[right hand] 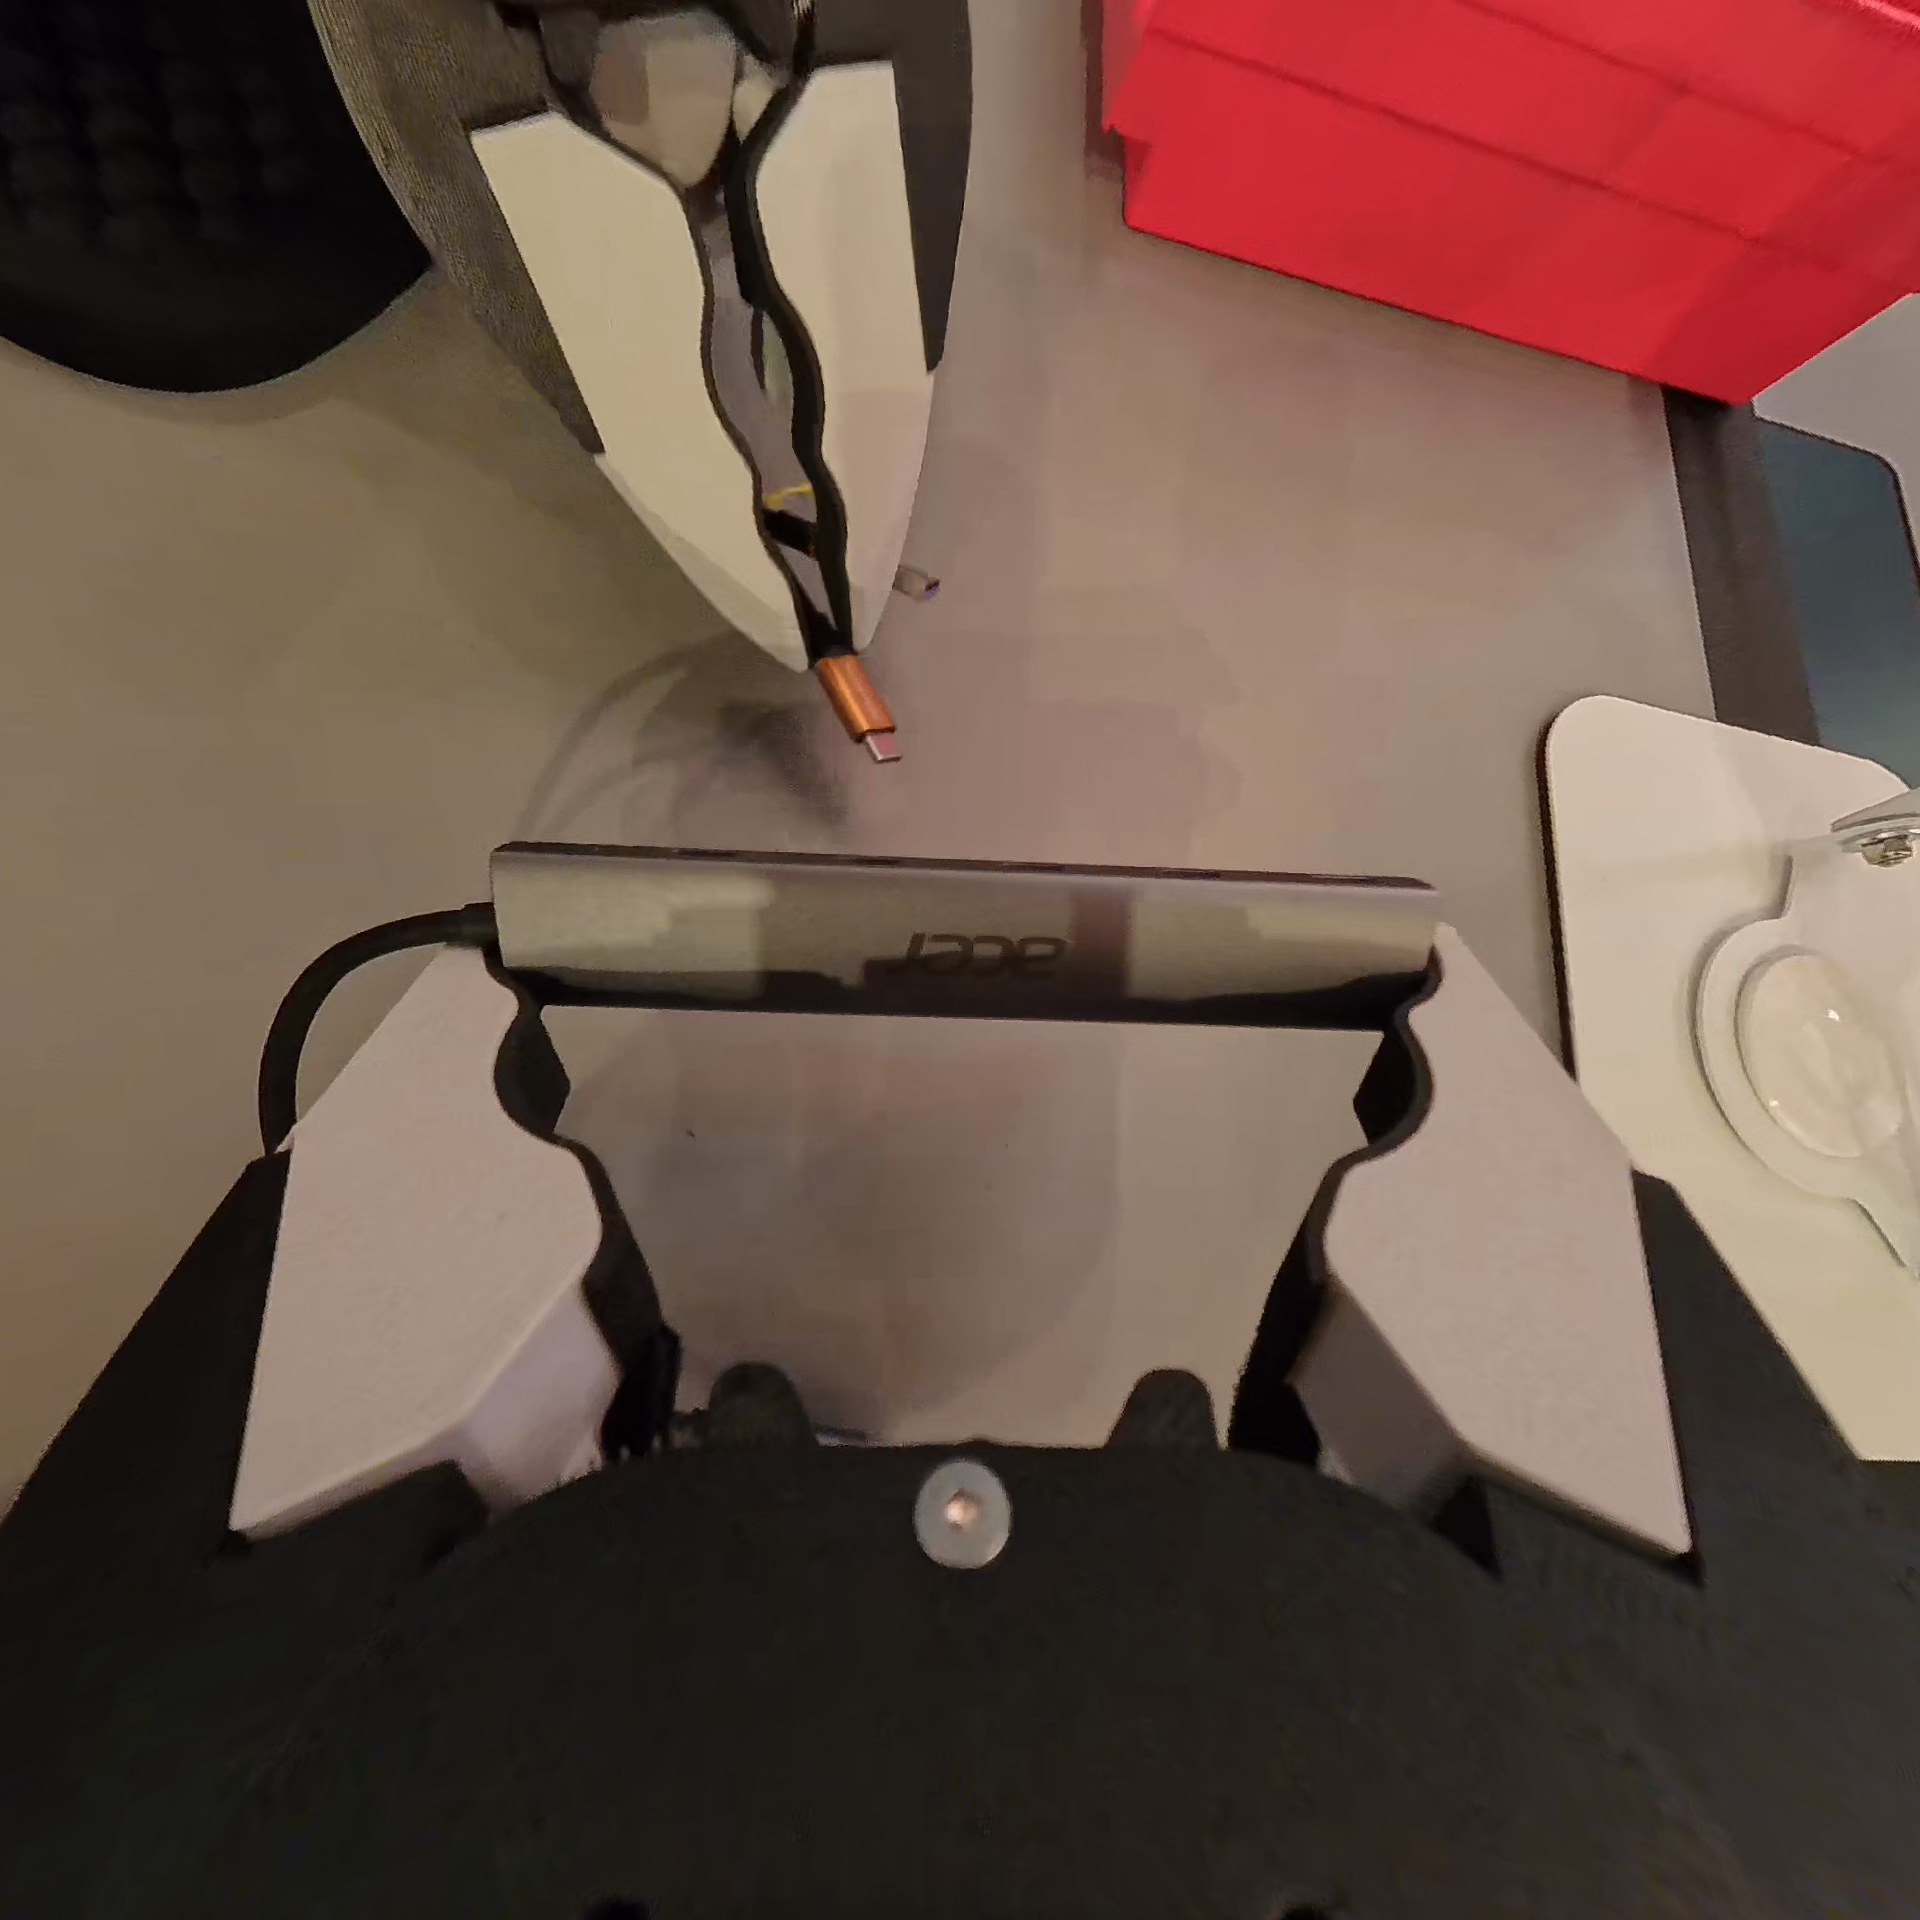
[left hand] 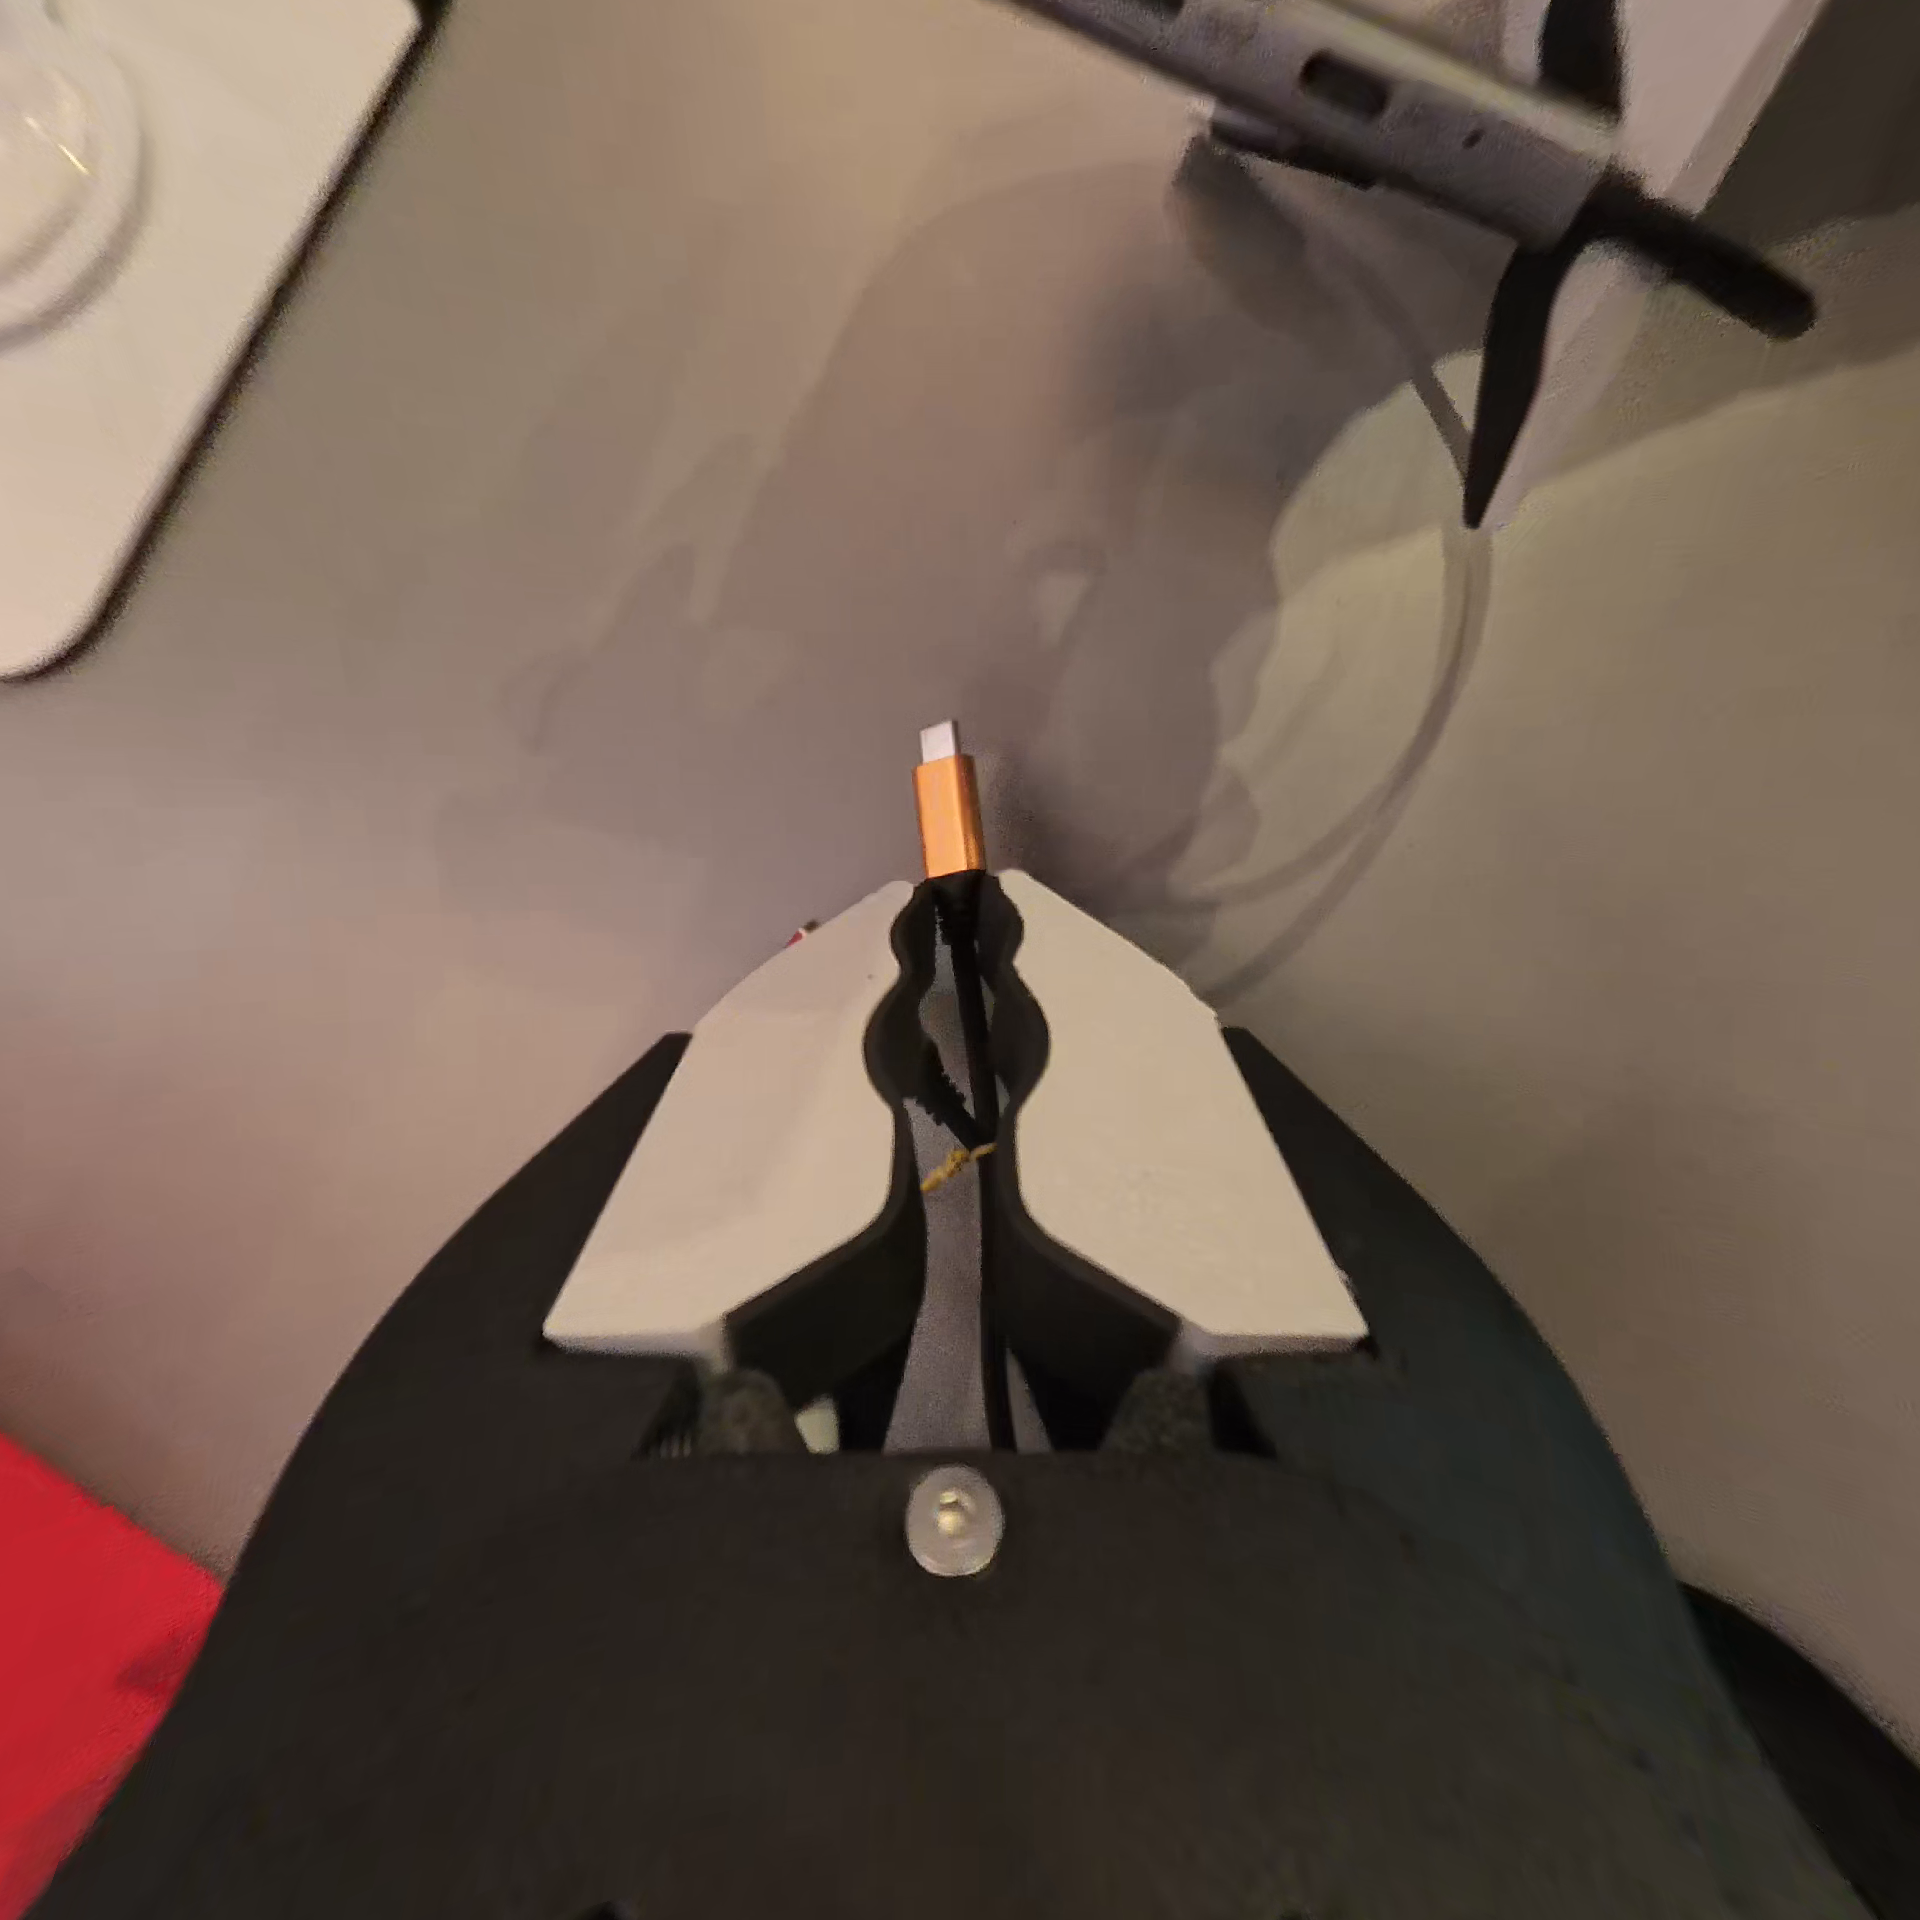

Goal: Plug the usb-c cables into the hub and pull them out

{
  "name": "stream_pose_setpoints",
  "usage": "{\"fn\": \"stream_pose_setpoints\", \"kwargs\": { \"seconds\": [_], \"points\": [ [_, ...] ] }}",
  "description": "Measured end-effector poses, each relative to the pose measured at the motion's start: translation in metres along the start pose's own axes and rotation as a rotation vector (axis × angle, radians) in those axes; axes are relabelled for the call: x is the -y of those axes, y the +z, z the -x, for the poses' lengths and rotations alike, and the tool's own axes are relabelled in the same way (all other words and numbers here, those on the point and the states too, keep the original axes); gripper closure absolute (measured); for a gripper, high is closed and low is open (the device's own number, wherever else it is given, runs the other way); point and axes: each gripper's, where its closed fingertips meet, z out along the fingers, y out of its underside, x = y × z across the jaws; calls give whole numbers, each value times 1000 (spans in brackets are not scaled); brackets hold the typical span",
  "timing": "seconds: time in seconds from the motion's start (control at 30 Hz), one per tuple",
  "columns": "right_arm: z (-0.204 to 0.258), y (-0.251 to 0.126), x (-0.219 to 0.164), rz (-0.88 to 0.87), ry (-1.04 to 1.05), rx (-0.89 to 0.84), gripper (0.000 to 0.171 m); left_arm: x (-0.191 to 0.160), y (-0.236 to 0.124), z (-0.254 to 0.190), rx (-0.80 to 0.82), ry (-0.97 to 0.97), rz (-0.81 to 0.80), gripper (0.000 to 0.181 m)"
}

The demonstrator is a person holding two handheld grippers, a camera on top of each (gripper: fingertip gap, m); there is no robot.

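Up front in the left wrist view, our left gripper [left hand: 951,894] is pinched tight on a black usb-c cable [left hand: 975,1039], with its orange-sleeved plug [left hand: 945,821] jutting straight out past the fingertips, bare metal tip forward. Far ahead and to the right, the grey hub [left hand: 1382,99] hangs blurred, one port slot facing us, gripped by the other tool's black pad. A white cable [left hand: 1455,665] loops on the grey table [left hand: 520,520] to our right.

From the right wrist view, our right gripper [right hand: 961,966] clamps the hub [right hand: 961,920] endwise, fingers spread wide across its length, its black lead [right hand: 312,997] trailing off left. Beyond its far edge the plug [right hand: 854,698] hovers near but apart, angled toward the port side. We judge the insertion not yet made; we should square the plug to the slot, hold the hub steady, and push straight without rocking.
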Motion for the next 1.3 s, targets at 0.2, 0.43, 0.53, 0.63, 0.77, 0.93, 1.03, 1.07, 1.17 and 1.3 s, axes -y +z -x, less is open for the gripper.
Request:
{"fn": "stream_pose_setpoints", "kwargs": {
  "seconds": [0.2,0.43,0.53,0.63,0.77,0.93,1.03,1.07,1.17,1.3],
  "points": [
    [0,0,-1,-11,23,21,18,11,-16,8,105,200,15,173],
    [-1,-1,1,-21,17,7,18,26,-28,15,172,289,18,173],
    [0,-2,1,-20,11,15,18,34,-32,13,170,332,22,173],
    [2,-3,2,-15,3,30,18,45,-40,12,155,386,29,173],
    [2,-5,0,21,-19,48,18,60,-49,7,125,440,38,173],
    [1,-1,-5,77,-21,66,18,63,-44,2,105,487,98,173],
    [1,3,-9,124,-35,70,18,65,-38,1,106,508,119,173],
    [2,4,-9,136,-38,79,18,65,-36,0,101,509,120,173],
    [3,7,-11,162,-41,100,18,67,-32,0,99,517,121,173],
    [3,9,-12,177,-47,115,18,67,-29,1,108,536,136,173]
  ]
}}
